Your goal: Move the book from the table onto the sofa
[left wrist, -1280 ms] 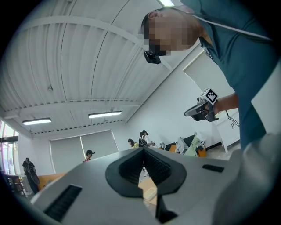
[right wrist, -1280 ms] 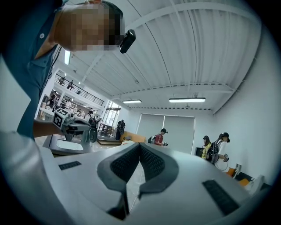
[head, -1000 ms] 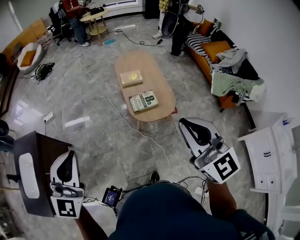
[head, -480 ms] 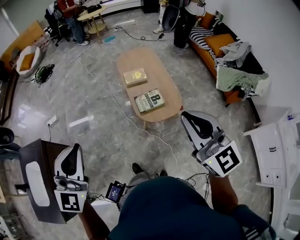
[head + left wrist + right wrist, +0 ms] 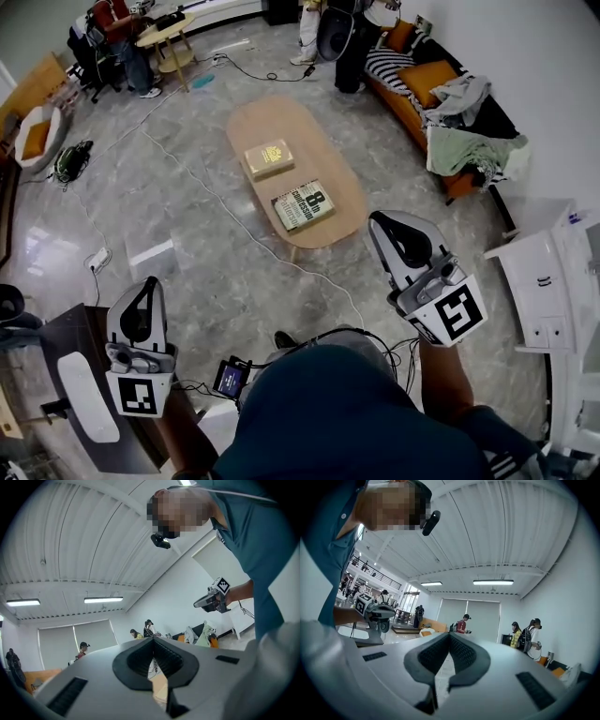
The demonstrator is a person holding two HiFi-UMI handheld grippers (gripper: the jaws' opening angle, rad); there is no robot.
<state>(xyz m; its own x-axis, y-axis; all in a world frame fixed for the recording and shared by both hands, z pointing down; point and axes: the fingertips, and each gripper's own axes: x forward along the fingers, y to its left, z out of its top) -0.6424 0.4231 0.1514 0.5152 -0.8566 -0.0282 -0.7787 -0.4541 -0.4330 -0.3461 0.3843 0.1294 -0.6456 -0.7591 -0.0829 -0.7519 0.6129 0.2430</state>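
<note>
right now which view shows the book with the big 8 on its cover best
The head view: the book lies flat on the oval table, its whole cover in sight. Both gripper views look level across the room, and no book can be made out in either.

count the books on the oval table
2: a tan book near the middle of the table, and a book with a large 8 on its cover toward the near end. None looks hidden.

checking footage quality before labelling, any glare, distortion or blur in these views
Head view: sharp, evenly lit, with pale glare on the glossy floor left of the table. Left gripper view and right gripper view: heavy fisheye curving, dark vignetted corners, bright ceiling lights, near jaws slightly soft.
</note>
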